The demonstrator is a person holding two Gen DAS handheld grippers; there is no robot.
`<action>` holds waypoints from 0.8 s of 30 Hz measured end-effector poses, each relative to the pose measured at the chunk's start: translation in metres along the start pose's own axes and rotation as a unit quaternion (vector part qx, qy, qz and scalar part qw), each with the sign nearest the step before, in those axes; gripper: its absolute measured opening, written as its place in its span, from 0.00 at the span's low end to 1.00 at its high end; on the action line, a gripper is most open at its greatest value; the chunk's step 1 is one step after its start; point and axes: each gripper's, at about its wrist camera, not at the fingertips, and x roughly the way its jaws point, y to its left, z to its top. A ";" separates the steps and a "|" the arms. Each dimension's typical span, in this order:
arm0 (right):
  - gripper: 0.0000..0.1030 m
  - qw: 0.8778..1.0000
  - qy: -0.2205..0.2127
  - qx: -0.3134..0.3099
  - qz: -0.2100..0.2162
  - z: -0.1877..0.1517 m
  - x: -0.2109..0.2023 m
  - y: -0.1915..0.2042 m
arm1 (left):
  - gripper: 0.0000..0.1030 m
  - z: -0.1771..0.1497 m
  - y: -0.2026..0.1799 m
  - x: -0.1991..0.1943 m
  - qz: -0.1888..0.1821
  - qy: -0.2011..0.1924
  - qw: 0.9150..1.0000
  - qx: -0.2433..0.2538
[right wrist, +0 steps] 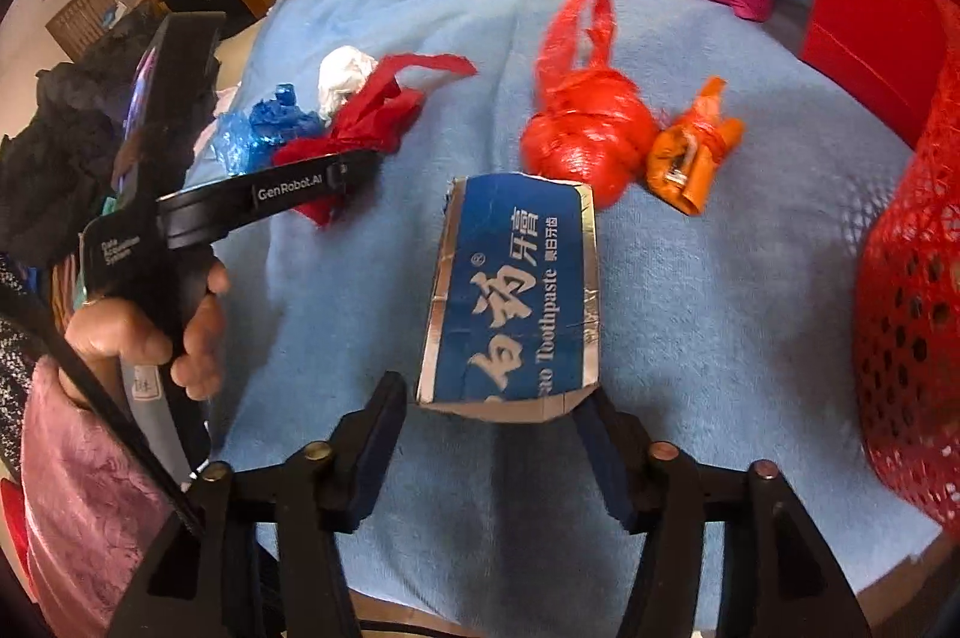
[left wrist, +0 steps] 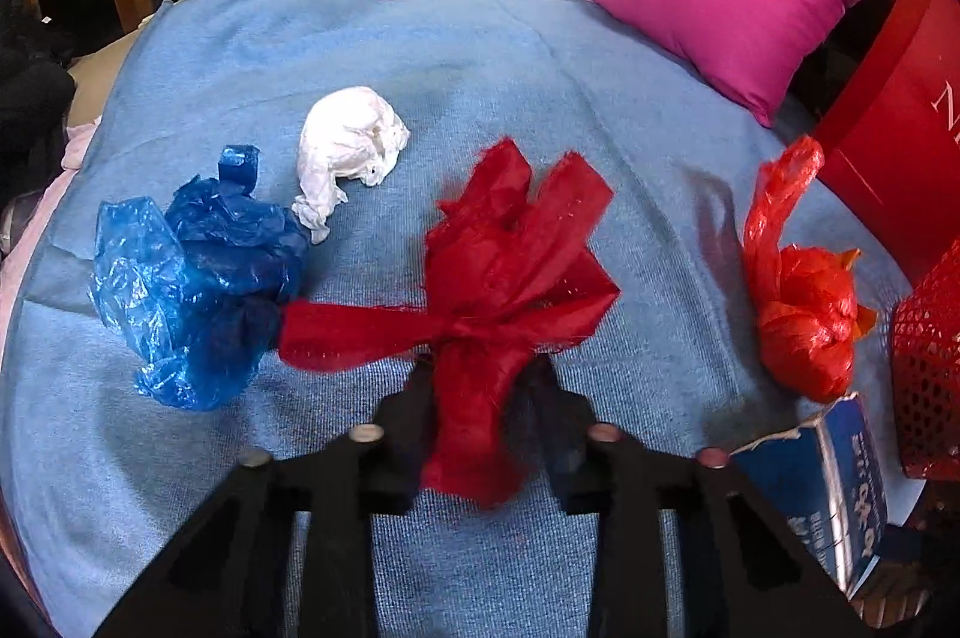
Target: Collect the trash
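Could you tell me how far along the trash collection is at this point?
Nothing visibly sits in the red mesh basket yet. In hand: the left hand-held gripper is shut on the red fabric scrap, and the right hand-held gripper grips the toothpaste box. Left on the blue blanket: blue plastic bag, white tissue wad, red plastic bag, orange wrapper.

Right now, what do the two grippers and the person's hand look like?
Both grippers are black with dark blue pads and round metal pins on the linkages. The left gripper carries white lettering, "GenRobot.AI", seen from the right wrist. The right gripper looks the same. The bare left hand wears a pink patterned sleeve.
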 end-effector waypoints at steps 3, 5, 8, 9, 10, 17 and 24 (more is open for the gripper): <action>0.65 1.000 -0.013 -0.007 -0.018 0.004 -0.002 0.002 | 0.17 -0.002 -0.001 -0.002 -0.001 -0.005 1.000 0.004; 0.66 1.000 -0.019 -0.005 -0.025 0.007 -0.002 0.001 | 0.16 -0.007 -0.001 -0.007 -0.004 -0.008 1.000 0.007; 0.66 1.000 -0.021 0.006 -0.022 0.011 -0.001 -0.003 | 0.16 -0.013 -0.002 -0.017 -0.015 -0.011 1.000 0.012; 0.66 0.999 -0.022 0.007 -0.021 0.012 0.000 -0.002 | 0.15 -0.016 0.000 -0.022 -0.017 -0.012 1.000 0.014; 0.66 0.999 -0.025 0.009 -0.022 0.014 0.000 -0.003 | 0.15 -0.019 0.000 -0.026 -0.012 -0.012 1.000 0.014; 0.66 0.999 -0.029 0.033 -0.013 0.018 0.003 -0.007 | 0.15 -0.042 0.002 -0.051 -0.016 -0.014 1.000 0.022; 0.65 0.999 -0.020 0.040 -0.001 0.017 0.016 -0.003 | 0.15 -0.049 0.006 -0.069 -0.010 -0.033 0.999 0.025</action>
